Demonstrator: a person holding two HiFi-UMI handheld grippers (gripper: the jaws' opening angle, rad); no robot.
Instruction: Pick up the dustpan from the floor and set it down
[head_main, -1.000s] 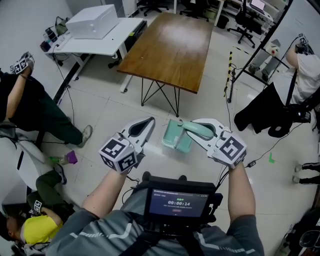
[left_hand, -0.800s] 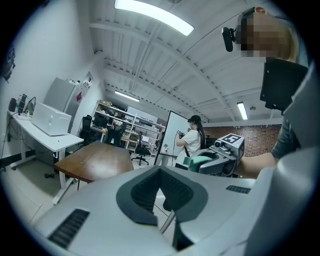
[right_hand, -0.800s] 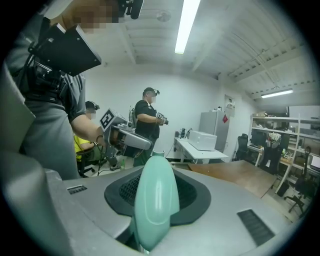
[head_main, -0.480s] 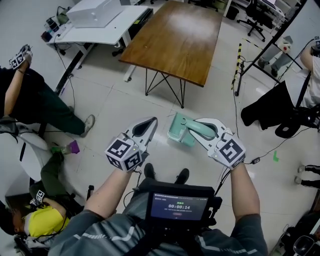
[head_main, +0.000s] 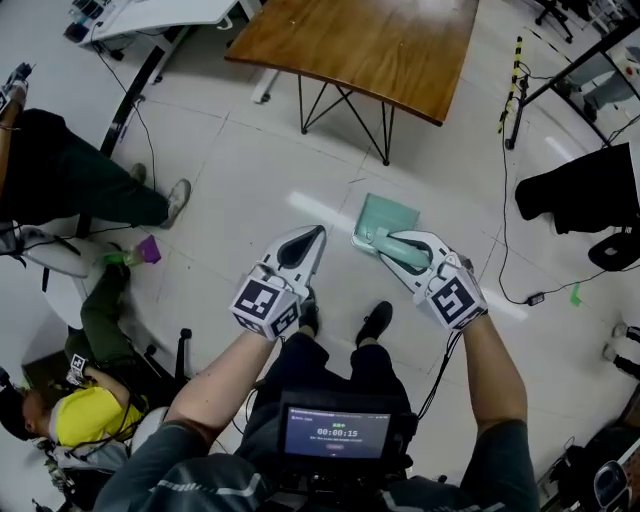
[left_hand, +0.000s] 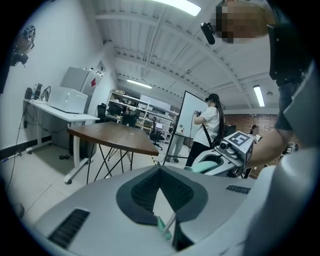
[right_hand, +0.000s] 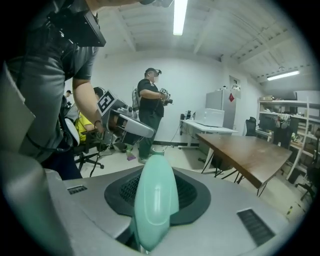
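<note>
My right gripper (head_main: 396, 243) is shut on the handle (head_main: 402, 252) of a mint-green dustpan (head_main: 386, 217). The pan points away from me, low over the white tiled floor; whether it touches the tiles I cannot tell. In the right gripper view the green handle (right_hand: 154, 200) fills the gap between the dark pads (right_hand: 190, 192). My left gripper (head_main: 312, 236) hovers beside it to the left, its tips together and holding nothing. The left gripper view shows its jaws (left_hand: 160, 168) meeting at the tip, with the right gripper (left_hand: 226, 156) off to its right.
A brown wooden table (head_main: 370, 40) on black legs stands just beyond the dustpan. A seated person (head_main: 70, 180) and a purple object (head_main: 148, 248) are at the left. A cable (head_main: 505, 262) trails on the floor at the right. My own shoes (head_main: 375, 322) are below the grippers.
Both grippers have sunk toward the floor, the right one carrying the dustpan with it. The table has slid up the head view, and my shoes have come into sight.
</note>
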